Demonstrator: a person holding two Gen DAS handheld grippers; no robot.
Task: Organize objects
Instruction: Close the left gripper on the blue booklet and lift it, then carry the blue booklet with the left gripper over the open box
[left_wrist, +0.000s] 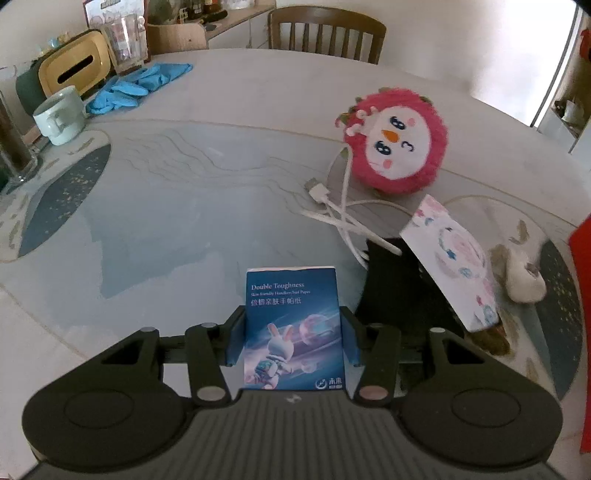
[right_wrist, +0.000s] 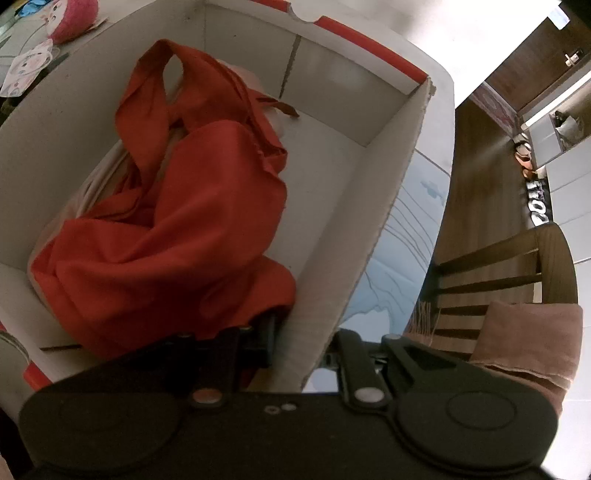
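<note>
Left wrist view shows the left gripper with its blue pads set against both sides of a small blue tissue packet printed with a cartoon rabbit, which reads as a grip on the packet above the pale patterned tabletop. Farther off lie a round pink plush face toy, a tangled white USB cable and a floral-printed pouch, all still out on the table. In the right wrist view the right gripper is pinched narrowly on the wall of the white cardboard box with a red rim, steadying it; a crumpled red cloth bag already lies inside. The step in hand looks like carrying the packet to the box; next it must clear the rim, then be let go.
</note>
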